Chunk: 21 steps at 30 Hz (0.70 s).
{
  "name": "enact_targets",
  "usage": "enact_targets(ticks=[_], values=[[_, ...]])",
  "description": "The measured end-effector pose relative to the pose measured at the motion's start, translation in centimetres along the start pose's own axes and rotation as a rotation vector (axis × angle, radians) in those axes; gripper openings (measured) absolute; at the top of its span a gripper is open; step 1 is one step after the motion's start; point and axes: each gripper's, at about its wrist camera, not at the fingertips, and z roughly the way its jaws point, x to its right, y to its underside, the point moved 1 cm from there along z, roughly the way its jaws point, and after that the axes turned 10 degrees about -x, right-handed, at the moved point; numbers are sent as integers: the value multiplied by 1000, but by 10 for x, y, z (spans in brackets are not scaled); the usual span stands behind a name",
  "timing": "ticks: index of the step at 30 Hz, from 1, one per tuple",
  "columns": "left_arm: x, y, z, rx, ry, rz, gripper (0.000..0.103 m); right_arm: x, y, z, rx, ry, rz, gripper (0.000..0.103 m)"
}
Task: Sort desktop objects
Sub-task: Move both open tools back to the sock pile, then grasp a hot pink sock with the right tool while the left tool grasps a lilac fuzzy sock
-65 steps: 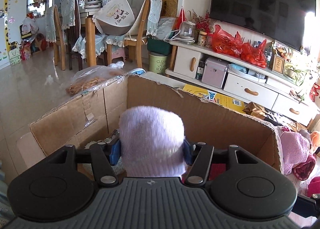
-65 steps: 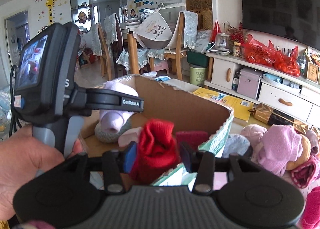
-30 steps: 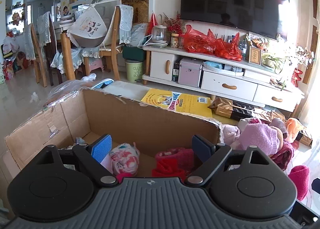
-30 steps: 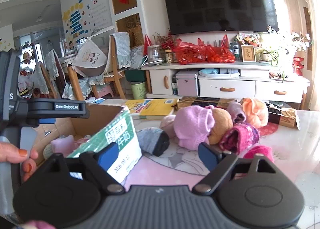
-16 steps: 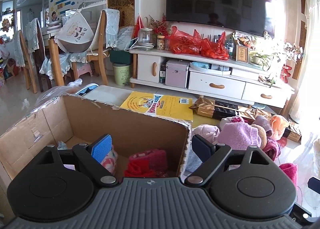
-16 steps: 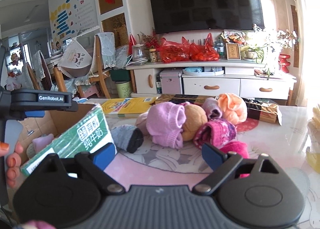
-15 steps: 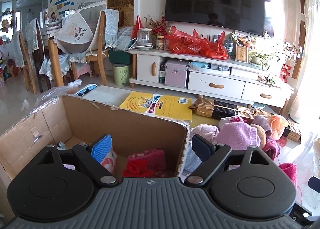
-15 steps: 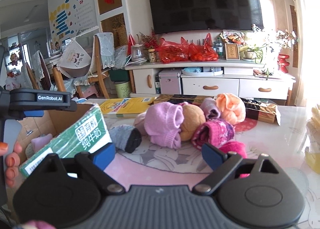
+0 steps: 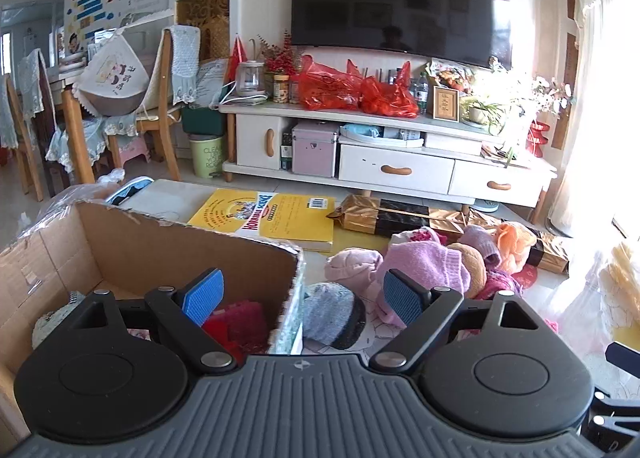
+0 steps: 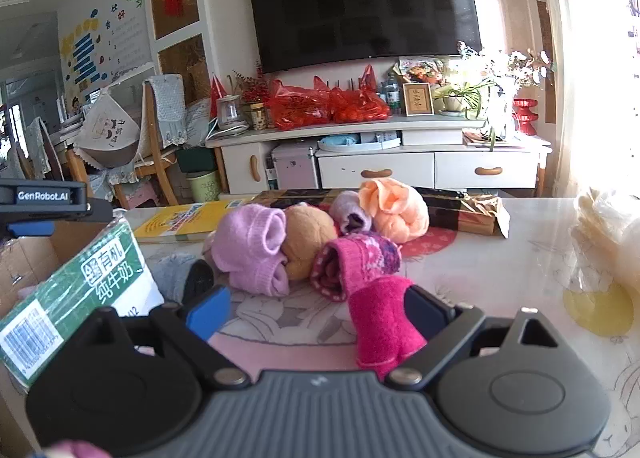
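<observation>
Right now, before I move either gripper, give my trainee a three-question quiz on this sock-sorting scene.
1. True or false: both grippers are open.
2. Which rolled sock lies between the fingers of the right gripper? A) the hot-pink sock B) the peach sock C) the grey sock
3. Fill in: the red socks lie inside the ______.

Key:
1. True; the left gripper holds nothing.
2. A; it lies by the right-hand finger, ungripped.
3. Cardboard box.
</observation>
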Motion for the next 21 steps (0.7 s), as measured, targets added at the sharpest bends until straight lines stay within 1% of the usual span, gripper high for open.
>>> enact_targets(ticks=[9, 17, 21], values=[[25, 4, 8, -1, 22, 47, 103, 28, 5, 10, -22, 15, 44, 94], [48, 9, 14, -4, 27, 99, 103, 38, 9, 19, -47, 16, 42, 94], [52, 11, 18, -17, 42, 99, 103, 43, 11, 27, -68, 12, 45, 94]])
